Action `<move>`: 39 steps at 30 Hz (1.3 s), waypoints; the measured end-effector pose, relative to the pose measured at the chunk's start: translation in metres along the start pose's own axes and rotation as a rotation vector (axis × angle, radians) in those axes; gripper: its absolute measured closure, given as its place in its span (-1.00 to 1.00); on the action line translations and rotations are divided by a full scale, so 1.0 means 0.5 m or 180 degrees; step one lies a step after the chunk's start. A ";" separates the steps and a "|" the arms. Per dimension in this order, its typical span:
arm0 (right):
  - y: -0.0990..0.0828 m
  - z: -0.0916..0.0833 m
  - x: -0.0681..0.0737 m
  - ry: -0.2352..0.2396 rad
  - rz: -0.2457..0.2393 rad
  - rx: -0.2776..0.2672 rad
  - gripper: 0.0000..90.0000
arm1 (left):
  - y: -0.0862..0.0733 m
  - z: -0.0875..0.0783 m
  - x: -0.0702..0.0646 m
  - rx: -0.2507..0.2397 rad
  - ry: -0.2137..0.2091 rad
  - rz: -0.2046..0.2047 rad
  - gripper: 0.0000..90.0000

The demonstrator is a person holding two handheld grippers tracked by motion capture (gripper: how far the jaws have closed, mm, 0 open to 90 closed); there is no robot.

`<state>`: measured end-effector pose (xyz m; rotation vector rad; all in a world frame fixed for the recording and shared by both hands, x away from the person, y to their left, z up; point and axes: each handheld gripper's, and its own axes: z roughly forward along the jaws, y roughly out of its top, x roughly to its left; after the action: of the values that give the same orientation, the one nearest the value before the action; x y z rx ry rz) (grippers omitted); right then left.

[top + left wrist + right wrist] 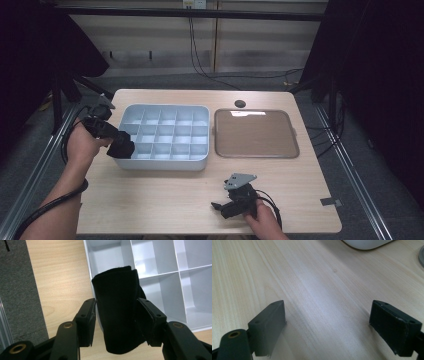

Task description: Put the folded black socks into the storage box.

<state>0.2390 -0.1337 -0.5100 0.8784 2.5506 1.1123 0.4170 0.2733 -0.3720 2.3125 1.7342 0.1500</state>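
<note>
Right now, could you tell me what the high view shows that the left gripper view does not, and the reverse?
The high view alone takes in the brown tray, the right hand-held gripper low over the table, and both forearms. The left gripper view alone shows the pads flanking the black cloth roll at close range. Both show that roll at the near-left corner of the white divided box.

There are no words, numbers, labels or signs to read in any of the views. The wooden desk [165, 195] is plain, the white box [165, 135] with its little squares is plain, and the brown tray [256, 134] is plain too.
</note>
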 end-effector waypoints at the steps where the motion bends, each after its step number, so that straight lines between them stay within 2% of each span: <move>1: 0.000 0.000 0.000 0.0000 0.0000 0.0000 -0.71 | 0.001 -0.001 0.000 0.0003 -0.0008 0.0006 0.13; 12: 0.000 0.000 0.000 0.0000 0.0001 0.0000 -0.71 | 0.008 -0.022 -0.002 0.0013 -0.0032 -0.0008 0.20; 39: 0.000 0.000 0.000 0.0000 0.0000 -0.0001 -0.71 | 0.016 -0.052 -0.001 0.0101 -0.0146 -0.0022 0.57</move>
<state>0.2390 -0.1337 -0.5100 0.8782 2.5505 1.1125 0.4182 0.2744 -0.3448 2.3129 1.7345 0.0680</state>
